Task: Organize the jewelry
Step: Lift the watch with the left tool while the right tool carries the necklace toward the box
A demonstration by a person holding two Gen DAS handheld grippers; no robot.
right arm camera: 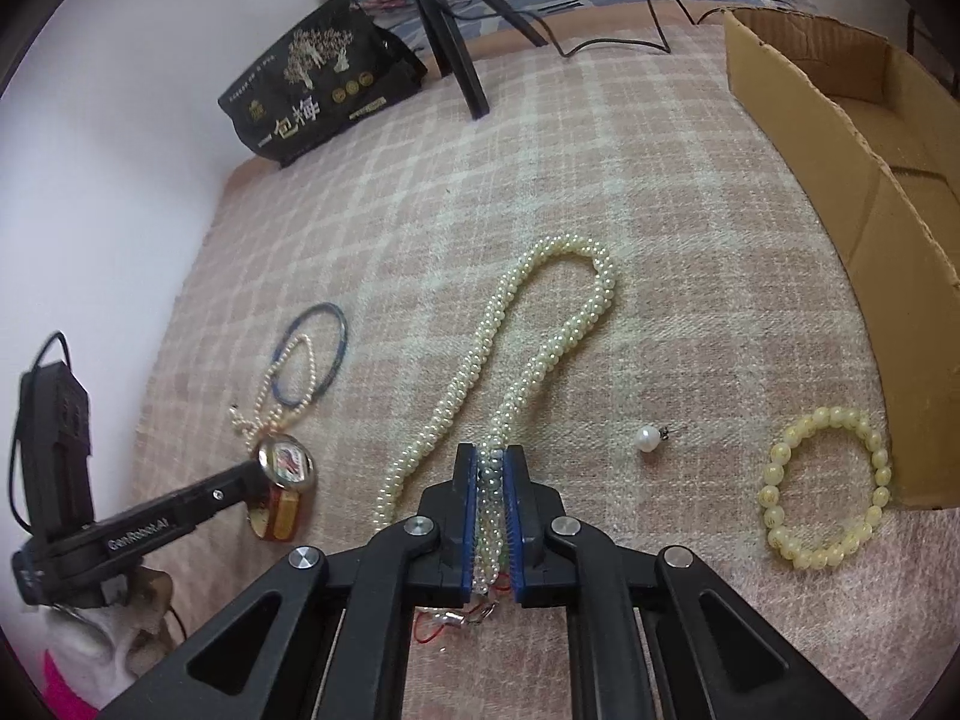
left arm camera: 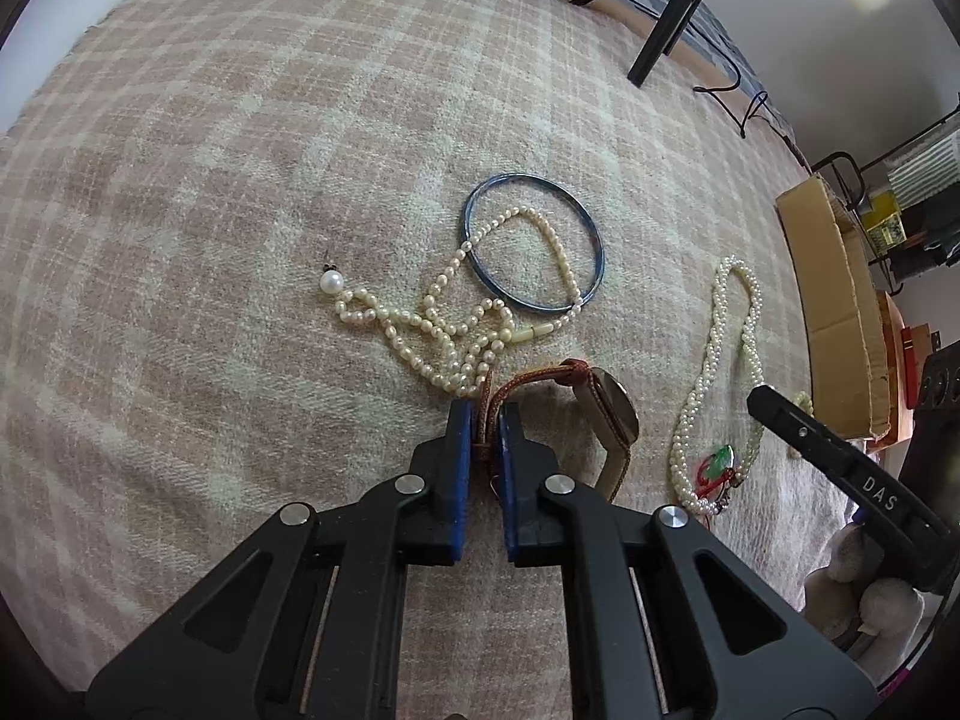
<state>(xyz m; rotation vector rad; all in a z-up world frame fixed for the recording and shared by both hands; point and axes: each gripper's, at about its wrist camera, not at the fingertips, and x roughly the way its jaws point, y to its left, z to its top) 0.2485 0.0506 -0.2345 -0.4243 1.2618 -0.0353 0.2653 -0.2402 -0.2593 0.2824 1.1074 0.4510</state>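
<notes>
Jewelry sorting: early stage
Left gripper pinches watch strap; right gripper pinches pearl rope. Cardboard box looks empty; bangle, bead bracelet unsorted.

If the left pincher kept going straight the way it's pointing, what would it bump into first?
The left gripper is already shut on the watch strap. Straight ahead, the thin pearl necklace probably comes first, then the blue bangle, though depth is unclear.

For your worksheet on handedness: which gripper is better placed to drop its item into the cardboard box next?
Right. The right gripper, shut on the twisted pearl necklace, has the cardboard box on its side.
</notes>
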